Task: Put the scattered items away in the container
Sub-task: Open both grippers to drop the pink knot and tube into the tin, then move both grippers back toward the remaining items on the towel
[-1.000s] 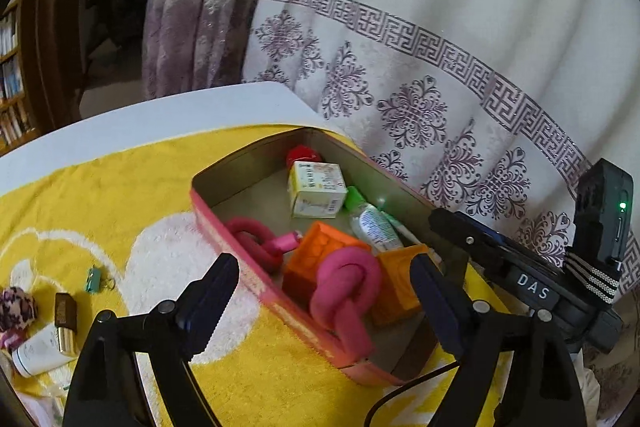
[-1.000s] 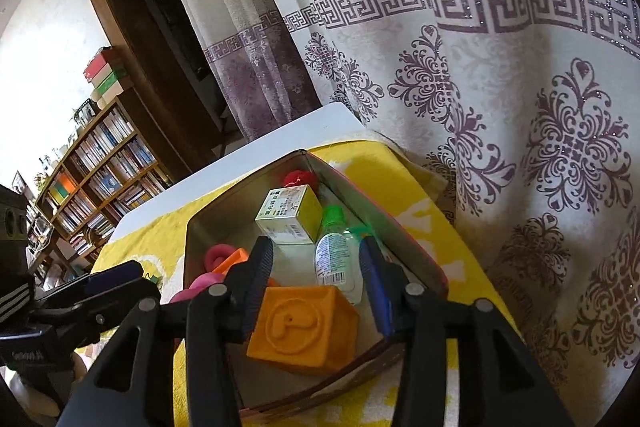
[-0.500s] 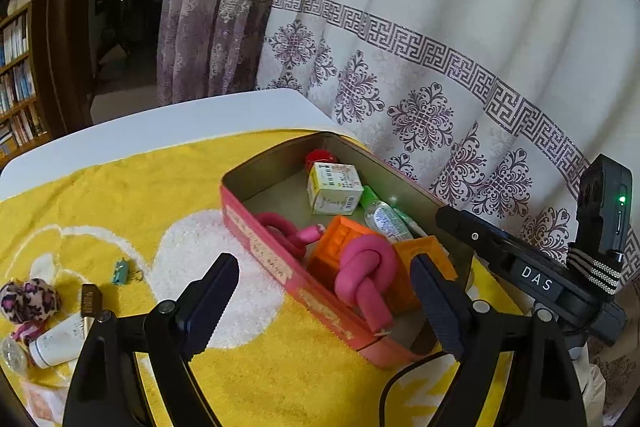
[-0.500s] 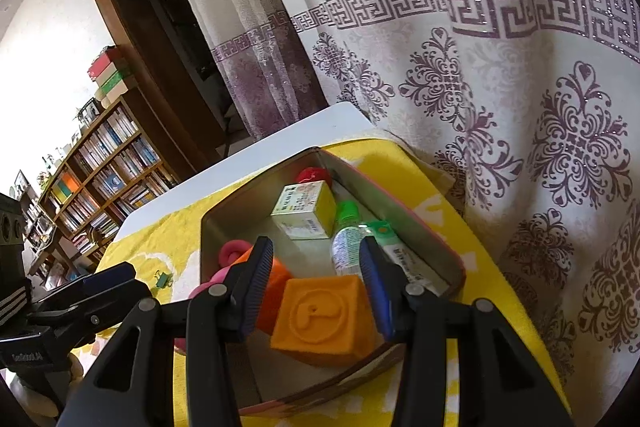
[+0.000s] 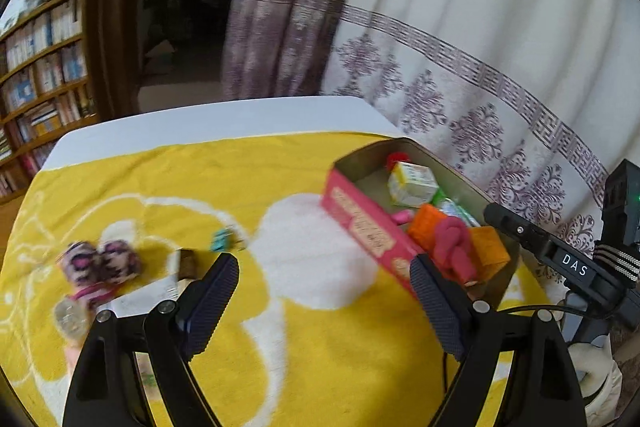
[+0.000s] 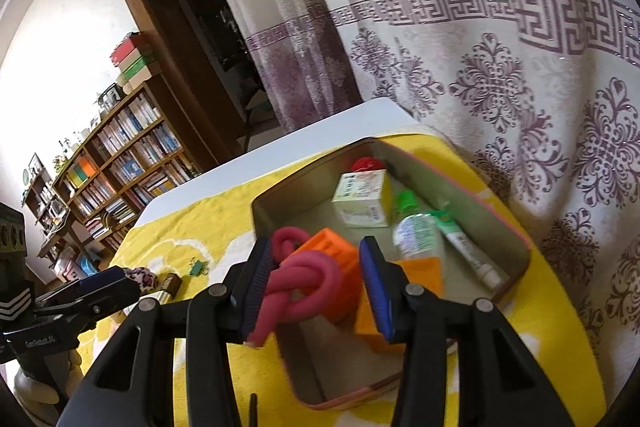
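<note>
The pink-sided tin (image 5: 362, 225) (image 6: 516, 235) sits at the table's far right corner. It holds a pink knotted rope (image 5: 454, 247) (image 6: 304, 283), orange cubes (image 5: 488, 247) (image 6: 332, 251), a small white box (image 5: 412, 183) (image 6: 362, 201), a green-capped bottle (image 6: 416, 233) and a tube (image 6: 468, 253). My left gripper (image 5: 324, 305) is open and empty over the yellow towel, left of the tin. My right gripper (image 6: 316, 287) is open and empty above the tin's near end. A leopard-print scrunchie (image 5: 100, 263), a teal clip (image 5: 221, 241) and a brown item (image 5: 186, 263) lie scattered on the towel.
The yellow towel (image 5: 312, 339) covers a white table (image 5: 224, 119). A patterned curtain (image 5: 480, 75) hangs close behind the tin. A bookshelf (image 6: 120, 167) and a doorway stand to the left. A round coin-like item (image 5: 71, 317) lies near the scrunchie.
My left gripper has swung left, away from the tin, bringing the scattered items into view. My right gripper has shifted slightly left over the rope. Both stay open.
</note>
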`<state>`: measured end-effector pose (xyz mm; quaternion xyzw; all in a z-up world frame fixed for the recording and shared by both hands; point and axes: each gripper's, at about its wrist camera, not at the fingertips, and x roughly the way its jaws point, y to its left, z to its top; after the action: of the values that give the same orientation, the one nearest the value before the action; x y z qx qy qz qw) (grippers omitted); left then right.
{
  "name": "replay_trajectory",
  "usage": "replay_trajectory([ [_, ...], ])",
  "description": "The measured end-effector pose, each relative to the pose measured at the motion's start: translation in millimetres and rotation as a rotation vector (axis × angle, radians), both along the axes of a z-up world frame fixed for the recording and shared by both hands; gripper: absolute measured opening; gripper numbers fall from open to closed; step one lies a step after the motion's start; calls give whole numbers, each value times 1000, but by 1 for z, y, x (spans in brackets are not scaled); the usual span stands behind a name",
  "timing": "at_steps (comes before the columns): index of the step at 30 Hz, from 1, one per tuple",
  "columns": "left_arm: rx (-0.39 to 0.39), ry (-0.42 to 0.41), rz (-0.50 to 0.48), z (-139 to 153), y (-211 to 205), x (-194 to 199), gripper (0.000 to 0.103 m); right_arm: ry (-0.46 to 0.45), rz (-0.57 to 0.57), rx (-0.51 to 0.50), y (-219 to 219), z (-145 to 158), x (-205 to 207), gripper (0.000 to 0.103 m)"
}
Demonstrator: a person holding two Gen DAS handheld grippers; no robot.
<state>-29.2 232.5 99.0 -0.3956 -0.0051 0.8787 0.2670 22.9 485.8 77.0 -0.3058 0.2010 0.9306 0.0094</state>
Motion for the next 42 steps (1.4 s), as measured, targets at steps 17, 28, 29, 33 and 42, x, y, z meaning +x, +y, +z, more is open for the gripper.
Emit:
replay_trajectory([
  [17, -30, 2, 244, -18, -136, 7, 89, -23, 135, 41, -75, 3, -16, 49],
  [28, -92, -43, 310, -54, -176, -1, 89, -60, 209, 72, -113, -3, -26, 49],
  [29, -94, -44, 312, -56, -178, -2, 89, -63, 214, 73, -116, -4, -27, 49],
  [33, -118, -36, 316, -62, -179, -9, 89, -77, 232, 80, -124, -7, -31, 49],
  [42, -148, -72, 359, -84, -185, -35, 89, -105, 264, 85, -137, -16, -40, 49],
])
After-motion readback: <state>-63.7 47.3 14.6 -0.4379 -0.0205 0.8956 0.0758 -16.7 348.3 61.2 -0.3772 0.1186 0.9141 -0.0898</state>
